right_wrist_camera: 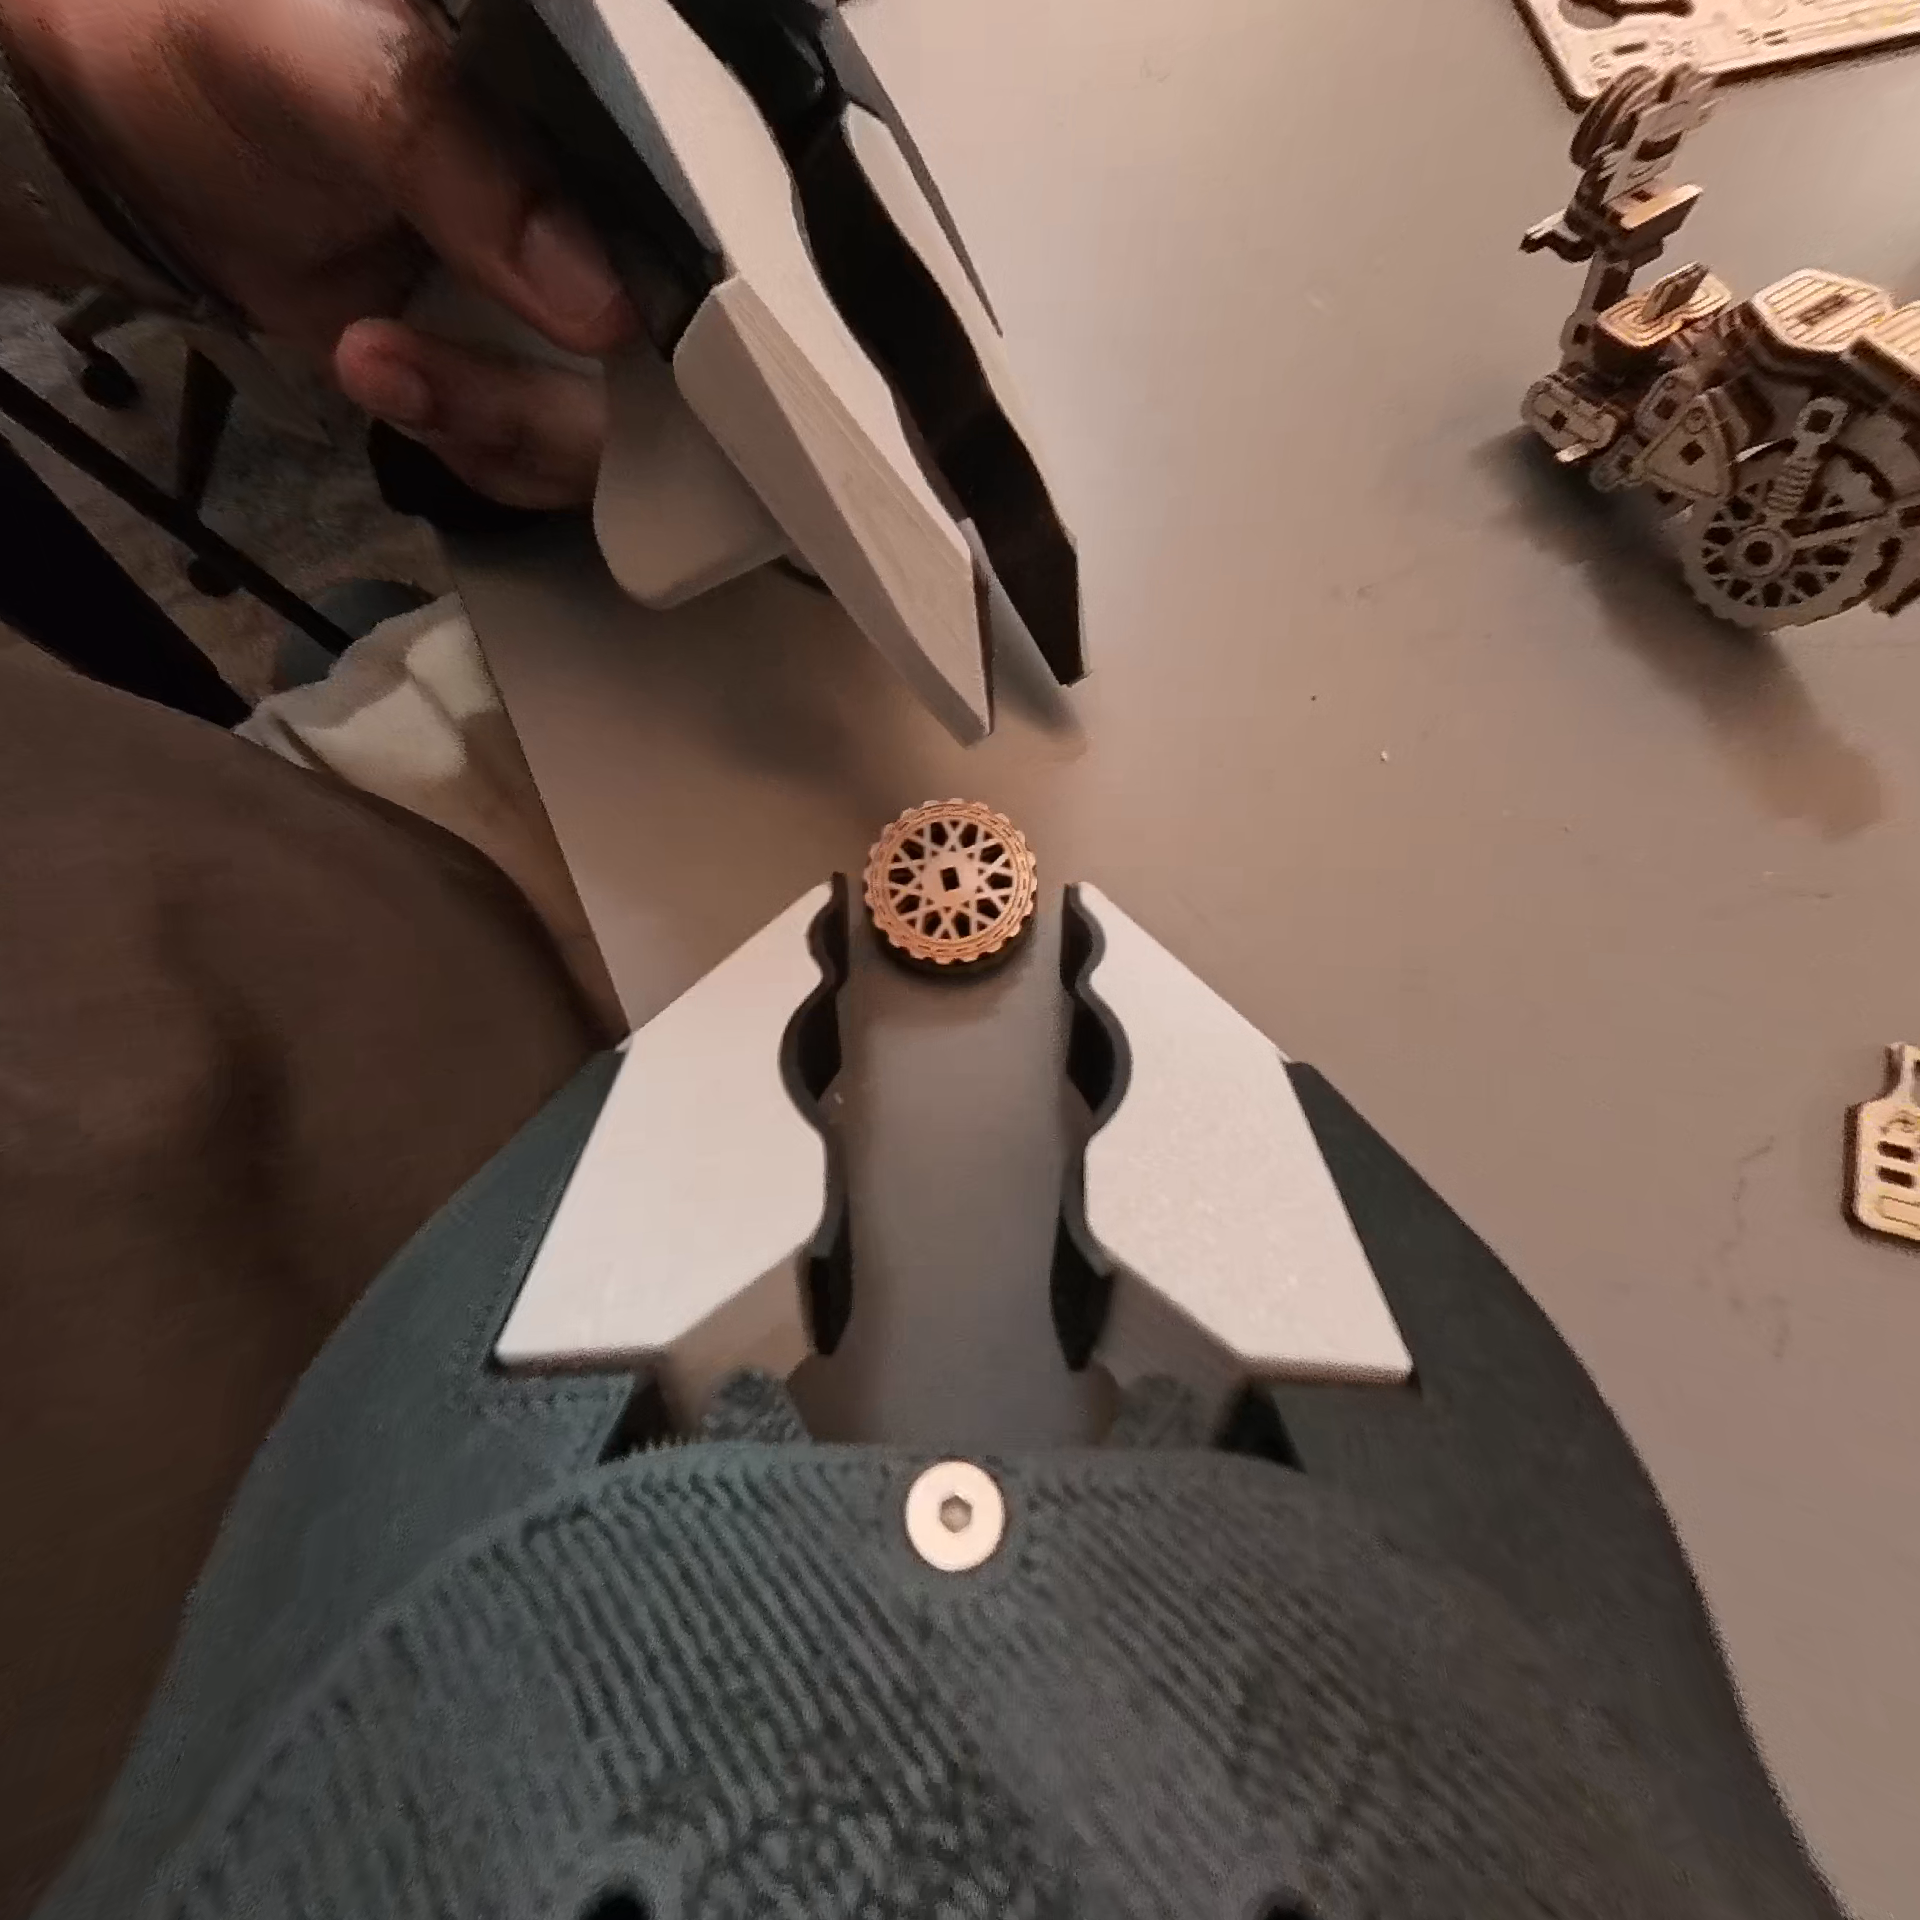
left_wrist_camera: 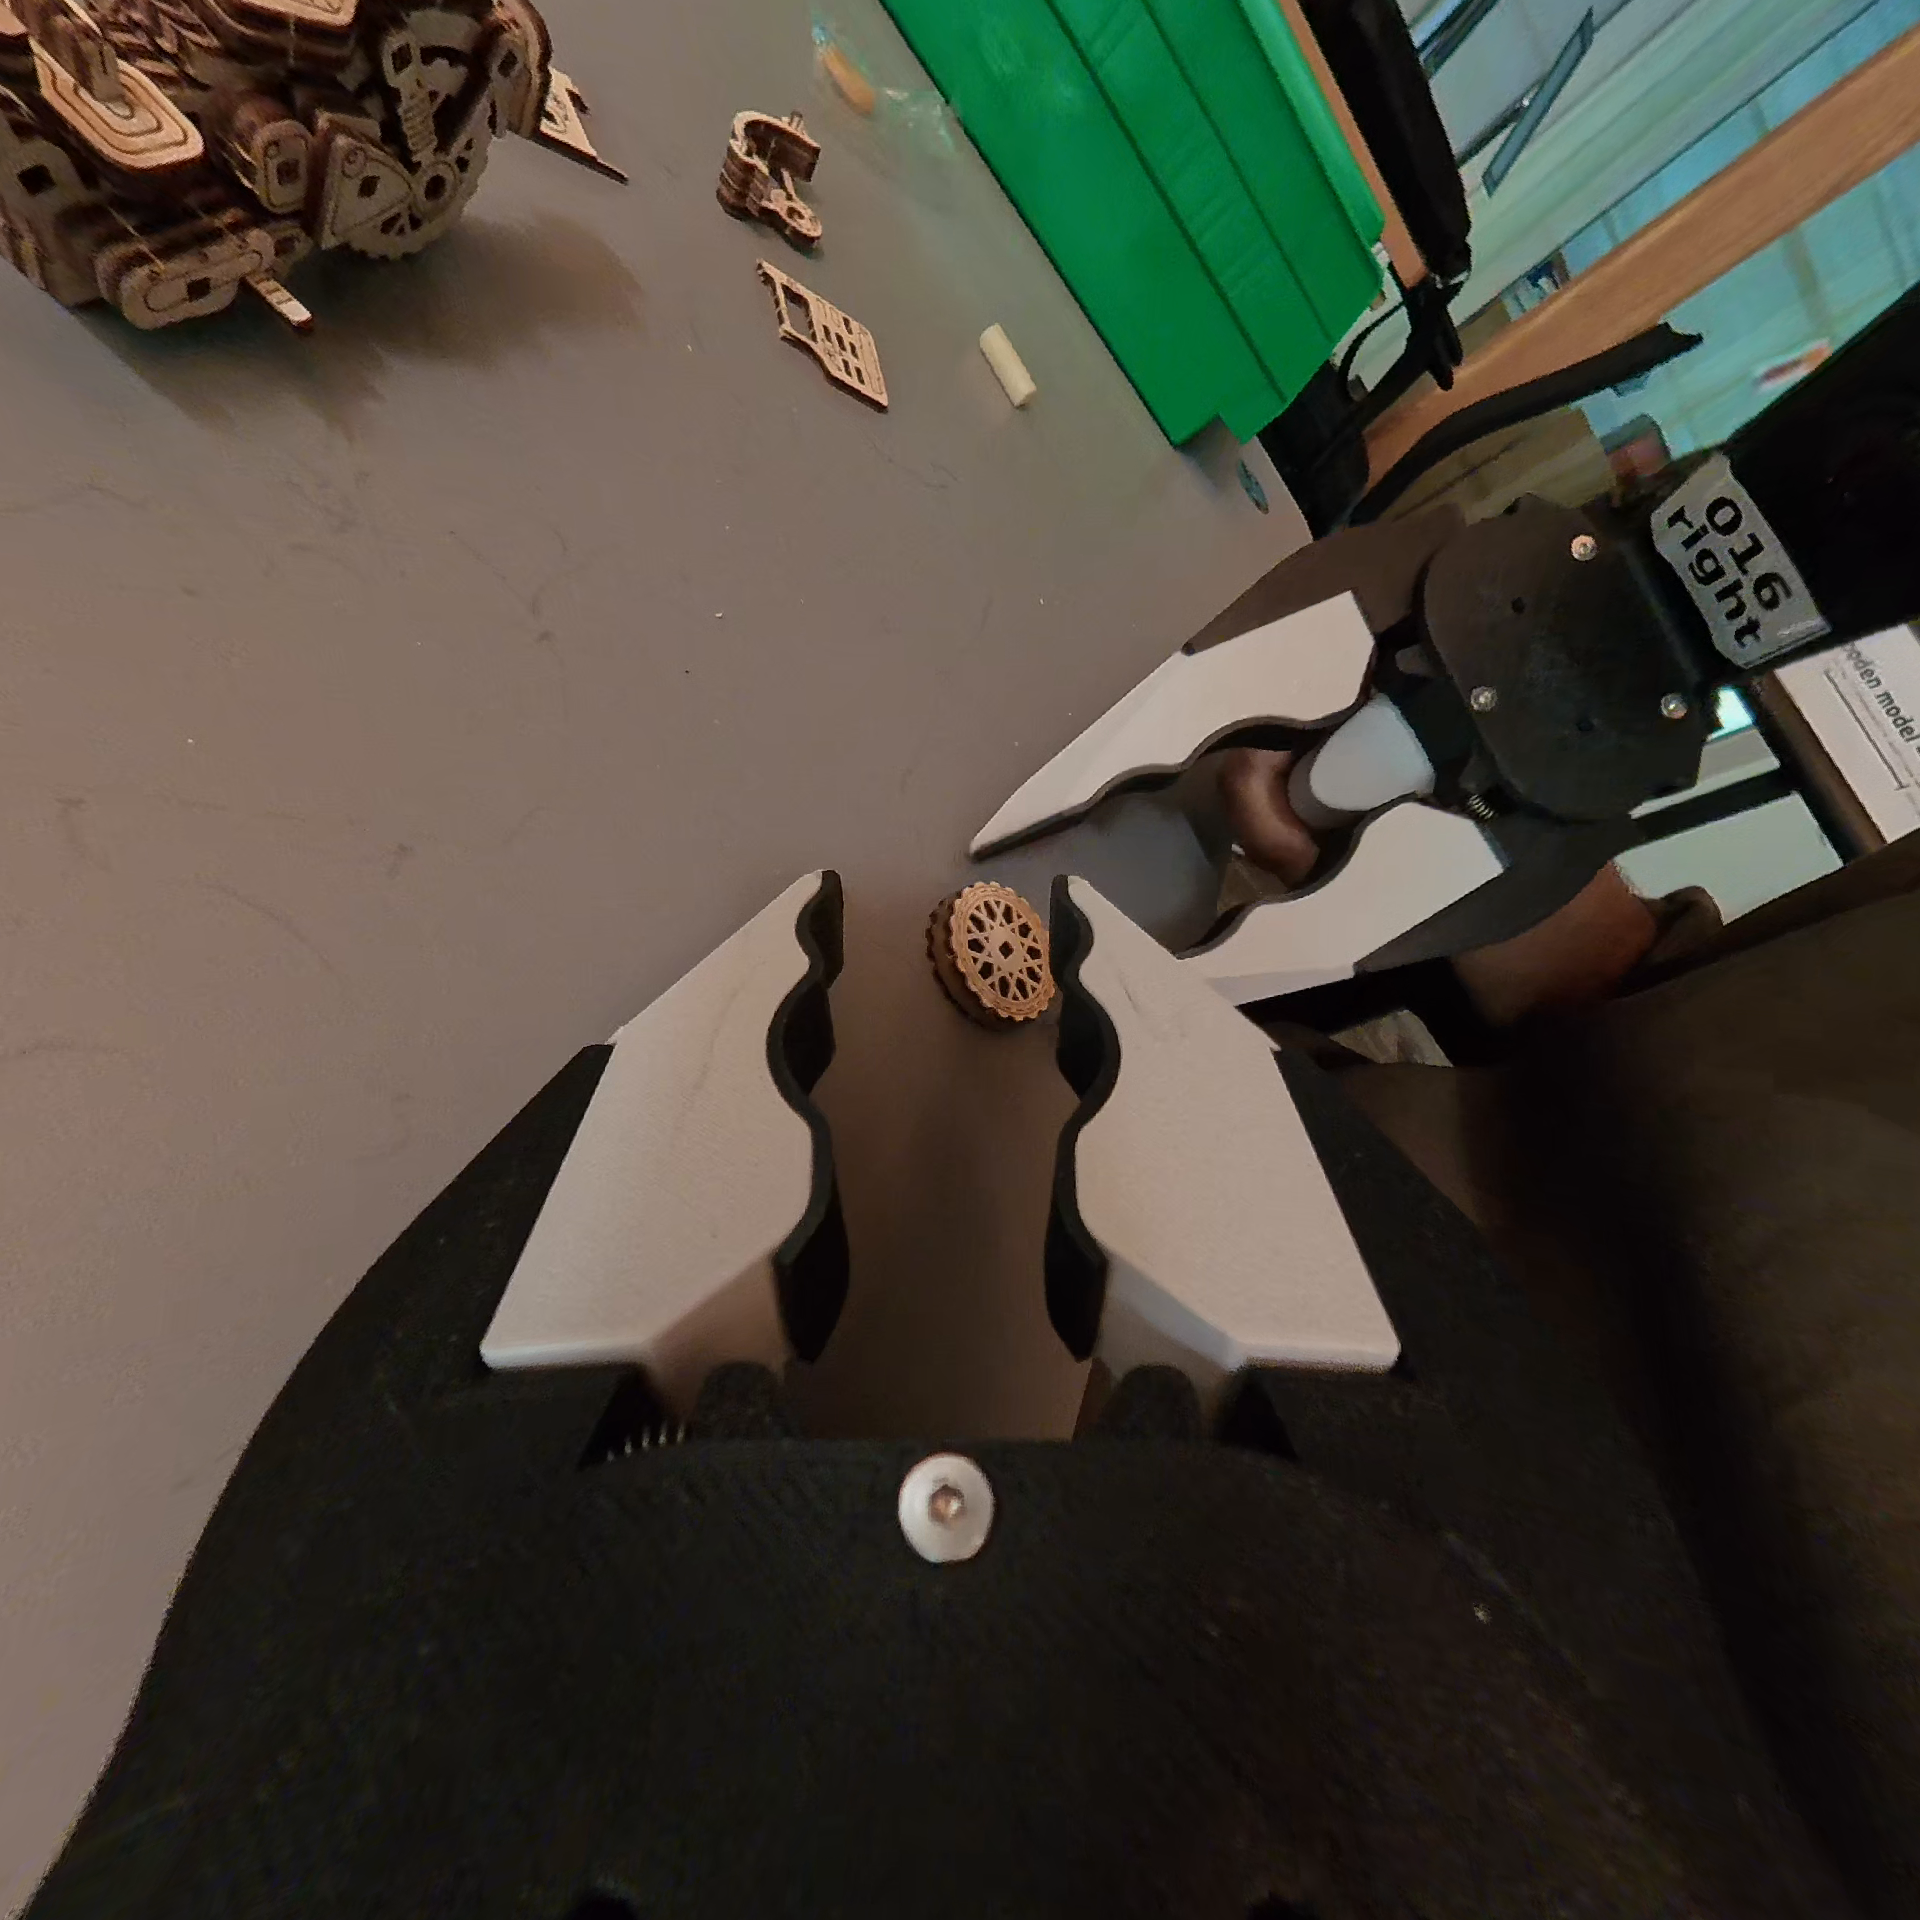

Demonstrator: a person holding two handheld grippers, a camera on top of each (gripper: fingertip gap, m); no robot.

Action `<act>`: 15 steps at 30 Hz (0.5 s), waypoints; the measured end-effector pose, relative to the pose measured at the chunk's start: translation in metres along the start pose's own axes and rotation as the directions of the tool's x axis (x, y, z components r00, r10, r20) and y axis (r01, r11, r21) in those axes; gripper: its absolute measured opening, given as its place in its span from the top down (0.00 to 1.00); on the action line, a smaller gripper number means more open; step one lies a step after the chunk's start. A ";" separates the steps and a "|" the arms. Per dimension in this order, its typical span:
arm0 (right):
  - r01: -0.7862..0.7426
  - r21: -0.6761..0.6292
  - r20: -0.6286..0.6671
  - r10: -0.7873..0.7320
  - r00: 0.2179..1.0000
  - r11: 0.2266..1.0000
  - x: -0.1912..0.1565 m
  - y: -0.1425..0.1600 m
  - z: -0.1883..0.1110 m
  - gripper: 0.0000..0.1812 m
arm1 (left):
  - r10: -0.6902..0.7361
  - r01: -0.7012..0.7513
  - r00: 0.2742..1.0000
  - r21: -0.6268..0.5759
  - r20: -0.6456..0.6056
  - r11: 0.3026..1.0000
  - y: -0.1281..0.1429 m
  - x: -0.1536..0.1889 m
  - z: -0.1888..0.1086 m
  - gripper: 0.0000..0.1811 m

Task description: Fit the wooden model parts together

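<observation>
A small round wooden wheel point(left_wrist_camera: 992, 968) with a lattice pattern lies flat on the grey table near its edge. My left gripper point(left_wrist_camera: 945, 894) is open, with the wheel just ahead between its fingertips, close to the right finger. My right gripper point(right_wrist_camera: 954, 896) is open too, with the same wheel point(right_wrist_camera: 951, 904) at its tips, nearer the left finger. Each gripper shows in the other's view: the right one point(left_wrist_camera: 1195, 821) and the left one point(right_wrist_camera: 1023, 686), held by a hand point(right_wrist_camera: 343, 208). A partly built wooden motorcycle model point(right_wrist_camera: 1756, 447) stands farther off.
Loose wooden parts lie on the table: a small curved assembly point(left_wrist_camera: 769, 177), a flat gridded piece point(left_wrist_camera: 826, 332), another flat piece point(right_wrist_camera: 1886, 1153) and a cut-out sheet point(right_wrist_camera: 1714, 31). A white cylinder point(left_wrist_camera: 1008, 364) and a green box point(left_wrist_camera: 1143, 187) sit at the far side. The table edge point(right_wrist_camera: 530, 748) is close. Only a small space, under 4 cm, lies between the two pairs of fingers.
</observation>
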State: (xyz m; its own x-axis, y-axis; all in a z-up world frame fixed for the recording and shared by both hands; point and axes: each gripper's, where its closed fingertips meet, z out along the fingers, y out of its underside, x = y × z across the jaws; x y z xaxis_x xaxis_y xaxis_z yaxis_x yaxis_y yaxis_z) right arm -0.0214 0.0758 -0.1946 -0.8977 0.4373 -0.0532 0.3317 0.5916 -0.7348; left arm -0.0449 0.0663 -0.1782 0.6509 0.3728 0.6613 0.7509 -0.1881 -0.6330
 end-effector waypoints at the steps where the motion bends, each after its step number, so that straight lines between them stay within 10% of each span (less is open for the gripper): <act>1: -0.007 0.011 0.007 0.007 1.000 1.000 -0.001 -0.001 -0.002 0.77 | 0.002 -0.002 1.000 -0.003 -0.003 1.000 0.001 0.001 0.000 0.79; 15: -0.116 0.072 -0.020 0.117 0.993 0.991 0.001 0.003 -0.018 0.76 | 0.315 -0.304 0.942 -0.107 0.112 0.947 0.014 0.011 0.002 0.77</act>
State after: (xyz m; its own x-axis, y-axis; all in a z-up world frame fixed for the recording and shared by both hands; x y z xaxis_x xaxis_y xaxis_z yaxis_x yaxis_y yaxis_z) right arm -0.0164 0.0905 -0.1849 -0.8467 0.5170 -0.1257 0.4116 0.4867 -0.7706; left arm -0.0272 0.0696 -0.1809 0.8377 0.3935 0.3786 0.5248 -0.3886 -0.7573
